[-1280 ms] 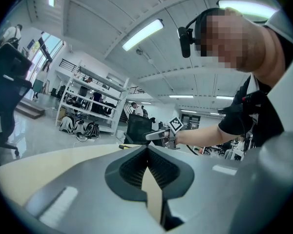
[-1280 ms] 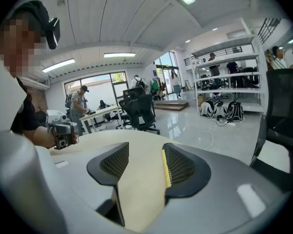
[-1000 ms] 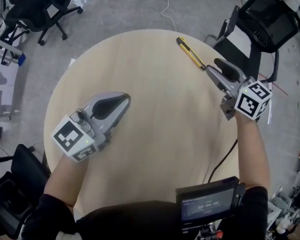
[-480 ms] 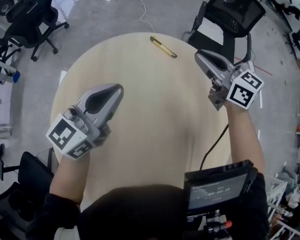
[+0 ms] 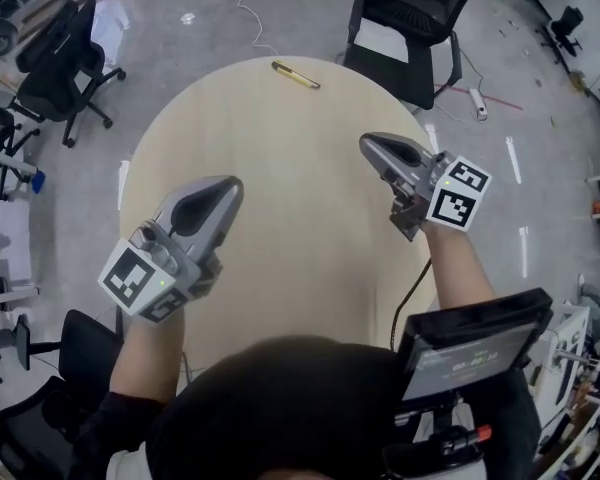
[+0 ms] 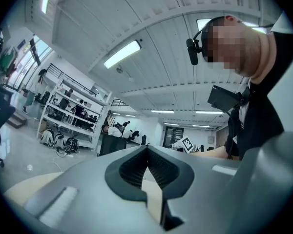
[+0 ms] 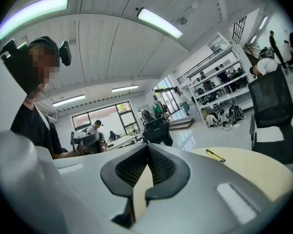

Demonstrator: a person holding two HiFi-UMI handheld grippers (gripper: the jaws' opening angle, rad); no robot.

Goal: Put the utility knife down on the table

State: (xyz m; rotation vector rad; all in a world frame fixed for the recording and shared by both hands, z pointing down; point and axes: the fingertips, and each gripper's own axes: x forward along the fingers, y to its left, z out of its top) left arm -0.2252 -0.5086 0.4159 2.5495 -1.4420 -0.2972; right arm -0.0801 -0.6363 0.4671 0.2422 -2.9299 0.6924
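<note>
Yellow utility knife (image 5: 295,74) lay at the table's (image 5: 290,168) far edge. I judged it light and stiff, best gripped mid-handle. Left gripper (image 5: 230,186) clenched, empty; right gripper (image 5: 368,143) had just clenched, empty.

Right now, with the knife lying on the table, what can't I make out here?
Utility knife: blade out or retracted unclear; too small in head view and right gripper view.
Table near edge: hidden by the person's body, head view.
Chest screen text: too small, head view.

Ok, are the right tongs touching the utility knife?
Apart. Head view: the utility knife lies at the far edge of the table, with bare top between it and the right tongs, which have just closed empty.
</note>
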